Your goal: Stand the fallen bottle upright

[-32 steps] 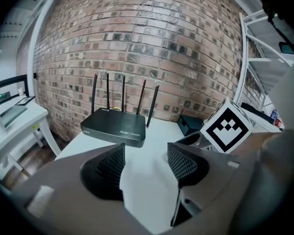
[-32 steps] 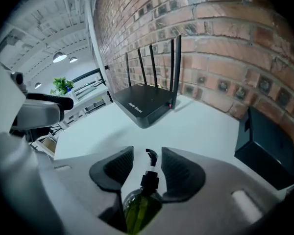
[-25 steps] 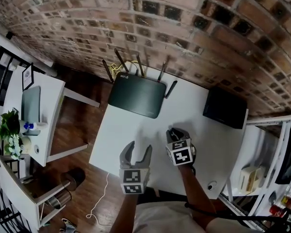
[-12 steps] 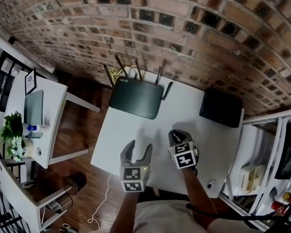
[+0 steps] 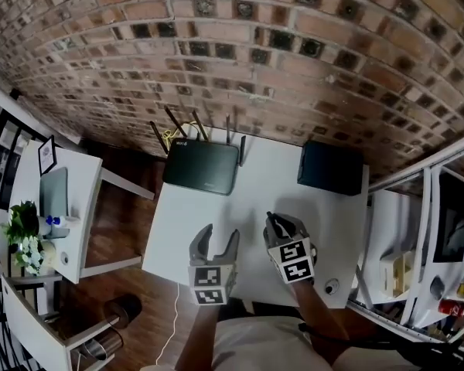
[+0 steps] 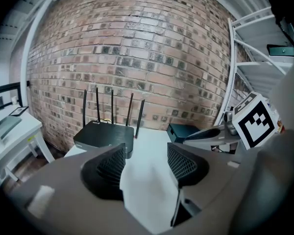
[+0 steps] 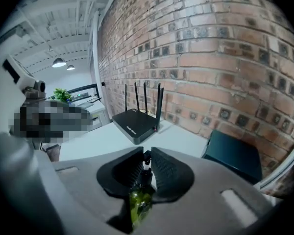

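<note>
A small green glass bottle (image 7: 139,199) with a black cap is clamped by its neck between the pads of my right gripper (image 7: 146,159), which is shut on it. It hangs over the white table (image 5: 182,219), body toward the gripper's base. In the head view the right gripper (image 5: 273,219) is right of centre near the table's front, and the bottle is hard to make out there. My left gripper (image 5: 219,233) is beside it on the left, open, with nothing between its jaws. In the left gripper view (image 6: 146,155) only bare tabletop shows between its pads.
A black router (image 5: 202,167) with several antennas lies at the table's back left, and a black box (image 5: 331,168) at the back right, both against the brick wall. A small round fitting (image 5: 331,287) sits near the front right corner. White shelves (image 5: 425,238) stand to the right, a side table with a plant (image 5: 22,230) to the left.
Both grippers have come up off the table, the right one more, still shut on the bottle. The head view has shifted, so router and box sit further left in the picture.
</note>
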Demonstrator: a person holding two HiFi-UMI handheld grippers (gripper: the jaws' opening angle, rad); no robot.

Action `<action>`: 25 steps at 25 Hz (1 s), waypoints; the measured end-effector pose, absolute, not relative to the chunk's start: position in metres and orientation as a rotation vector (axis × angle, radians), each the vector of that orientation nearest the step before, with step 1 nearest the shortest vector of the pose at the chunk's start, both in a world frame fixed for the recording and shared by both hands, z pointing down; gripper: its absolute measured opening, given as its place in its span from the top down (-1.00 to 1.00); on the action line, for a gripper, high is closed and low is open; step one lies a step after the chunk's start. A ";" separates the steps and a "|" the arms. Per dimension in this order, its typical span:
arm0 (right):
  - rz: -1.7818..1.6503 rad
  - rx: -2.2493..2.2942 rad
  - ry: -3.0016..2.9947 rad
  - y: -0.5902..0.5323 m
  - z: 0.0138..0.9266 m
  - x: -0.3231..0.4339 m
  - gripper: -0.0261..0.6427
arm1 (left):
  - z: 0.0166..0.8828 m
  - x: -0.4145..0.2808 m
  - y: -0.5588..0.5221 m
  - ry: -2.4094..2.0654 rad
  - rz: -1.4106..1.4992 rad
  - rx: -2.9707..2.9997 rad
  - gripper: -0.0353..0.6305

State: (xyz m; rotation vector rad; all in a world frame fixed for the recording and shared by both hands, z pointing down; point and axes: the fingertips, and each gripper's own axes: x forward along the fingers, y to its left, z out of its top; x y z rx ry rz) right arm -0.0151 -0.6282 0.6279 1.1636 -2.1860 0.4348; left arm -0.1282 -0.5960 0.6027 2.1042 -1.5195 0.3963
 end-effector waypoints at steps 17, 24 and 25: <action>0.235 1.151 -2.260 -0.530 0.603 0.023 0.80 | 0.574 -0.110 -0.547 -1.610 0.390 2.159 0.02; 0.239 1.222 -2.263 -0.504 0.609 0.036 0.80 | 0.565 -0.109 -0.516 -1.649 0.382 2.156 0.02; 0.242 1.232 -2.266 -0.501 0.610 0.036 0.80 | 0.562 -0.110 -0.512 -1.656 0.380 2.155 0.02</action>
